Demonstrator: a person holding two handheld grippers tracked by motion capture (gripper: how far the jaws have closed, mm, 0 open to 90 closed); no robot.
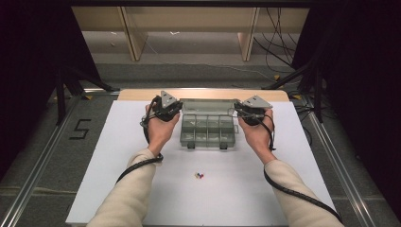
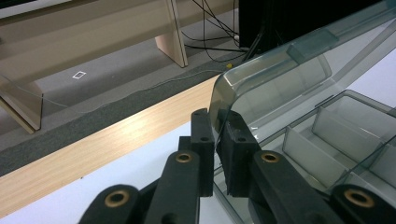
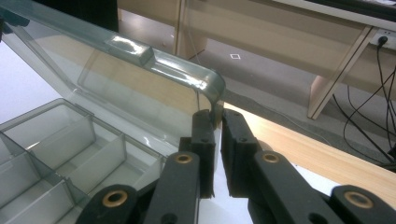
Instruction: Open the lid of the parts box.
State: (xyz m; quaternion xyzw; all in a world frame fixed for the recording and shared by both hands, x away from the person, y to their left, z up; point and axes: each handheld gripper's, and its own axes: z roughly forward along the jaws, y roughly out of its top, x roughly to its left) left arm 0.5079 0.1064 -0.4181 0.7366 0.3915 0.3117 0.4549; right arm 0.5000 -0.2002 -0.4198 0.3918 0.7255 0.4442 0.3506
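Two grippers, left (image 1: 176,108) and right (image 1: 238,109), each clench fingers on one organizer box's (image 1: 208,130) single raised lid (image 1: 208,105).

1. Setting: an indoor lab or test room arranged for recording, not a home.
2. A work table (image 1: 94,189) with a white top and a light wooden far edge stands on grey carpet (image 1: 189,71).
3. Metal floor rails (image 1: 42,156) run along both sides of the table; a taped "5" (image 1: 80,128) marks the floor.
4. Loose cables (image 1: 279,38) and black stand legs (image 1: 75,80) sit beside plain wooden furniture (image 1: 189,19); dark drapes flank the area.
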